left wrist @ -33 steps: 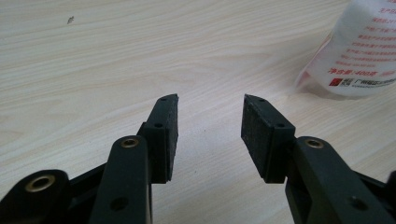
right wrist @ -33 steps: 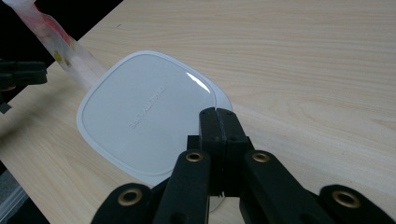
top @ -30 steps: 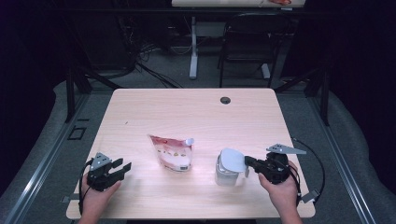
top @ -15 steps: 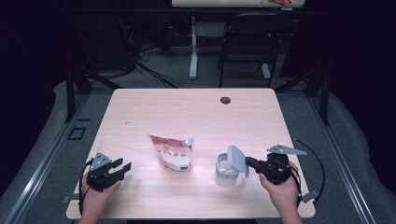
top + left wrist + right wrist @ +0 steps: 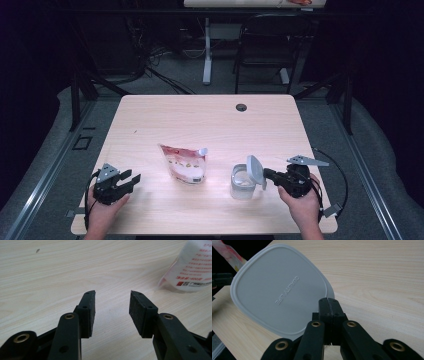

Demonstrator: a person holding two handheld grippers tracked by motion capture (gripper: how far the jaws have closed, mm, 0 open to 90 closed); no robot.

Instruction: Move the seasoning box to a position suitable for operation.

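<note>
Dark floor surrounded the wooden tabletop (image 5: 165,125), where near its front edge the right tool (image 5: 266,174) was clenched on the grey lid (image 5: 255,172), already lifted off the clear container (image 5: 243,184), while the left tool (image 5: 131,179) rested released, the pouch (image 5: 184,163) not yet touched.

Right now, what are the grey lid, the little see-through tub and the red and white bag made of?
The grey lid looks like matte moulded plastic: letters are raised on it and it has a rolled rim. The tub seems clear plastic or glass; the table shows through it. The bag looks like thin glossy plastic film, with printed text and a shine.
</note>
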